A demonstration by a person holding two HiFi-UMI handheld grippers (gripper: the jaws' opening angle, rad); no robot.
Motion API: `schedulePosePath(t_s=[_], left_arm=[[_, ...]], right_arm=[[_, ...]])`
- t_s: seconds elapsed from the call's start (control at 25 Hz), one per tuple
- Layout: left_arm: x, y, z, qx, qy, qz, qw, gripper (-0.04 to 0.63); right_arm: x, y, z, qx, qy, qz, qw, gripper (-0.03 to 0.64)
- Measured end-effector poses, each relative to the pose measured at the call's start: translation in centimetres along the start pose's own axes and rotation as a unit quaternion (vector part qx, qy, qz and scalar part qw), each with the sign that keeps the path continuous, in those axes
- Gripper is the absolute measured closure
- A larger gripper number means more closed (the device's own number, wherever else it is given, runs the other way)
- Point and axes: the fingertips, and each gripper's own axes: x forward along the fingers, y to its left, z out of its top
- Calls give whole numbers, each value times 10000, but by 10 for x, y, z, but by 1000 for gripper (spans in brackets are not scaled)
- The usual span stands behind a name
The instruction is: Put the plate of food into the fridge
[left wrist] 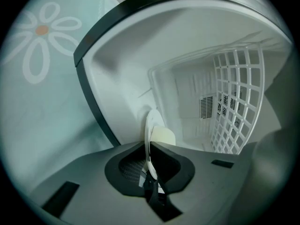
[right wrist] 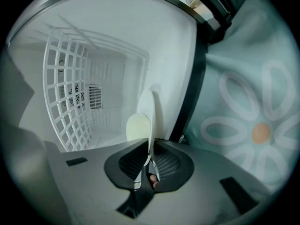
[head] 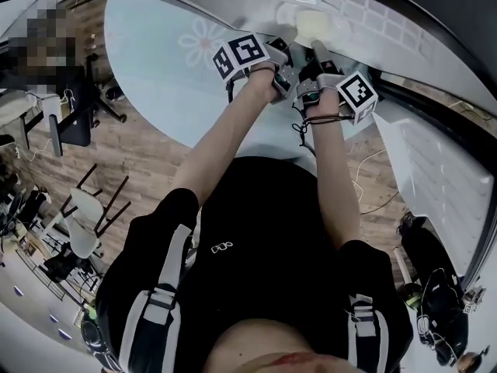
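A white plate (head: 304, 12) carrying a pale cream piece of food (head: 317, 23) is held at the mouth of the open fridge (left wrist: 122, 78). My left gripper (left wrist: 151, 161) is shut on one side of the plate's rim (left wrist: 153, 128), which shows edge-on with the food (left wrist: 165, 136) just beyond. On the opposite side, my right gripper (right wrist: 151, 156) is shut on the rim (right wrist: 149, 114), and the food (right wrist: 137, 128) lies to the left of the rim. In the head view both grippers (head: 283, 54) (head: 317, 57) sit side by side under the plate.
The fridge's white inside has a wire basket (left wrist: 236, 97) and a vent (right wrist: 95, 97) at the back. A dark seal (left wrist: 93, 102) frames the opening. A pale blue flowered panel (head: 171, 45) lies left of it. The open door (head: 435, 169) stands right; chairs (head: 85, 216) stand on the wood floor.
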Motion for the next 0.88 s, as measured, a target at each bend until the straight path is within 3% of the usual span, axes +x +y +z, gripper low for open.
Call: schedulePosePath(t_s=[0.24, 0.48, 0.64, 0.76, 0.88], left_arm=[[-16, 9, -1, 509, -103, 489, 9975, 534], [-37, 12, -7, 371, -421, 560, 9969, 536], [-56, 2, -19, 182, -589, 344, 9975, 593], [-75, -18, -26, 289, -935, 96, 9952, 595], [-92, -47, -32, 674, -1233, -232, 9898, 595]], right_arm=[[-8, 2, 3, -151, -118, -80, 9998, 517], [-33, 0, 10, -196, -247, 30, 9995, 471], [-53, 5, 12, -310, -253, 194, 9990, 484], [-74, 28, 18, -1046, -393, 515, 9924, 609], [-91, 68, 16, -2027, -443, 1028, 9728, 611]])
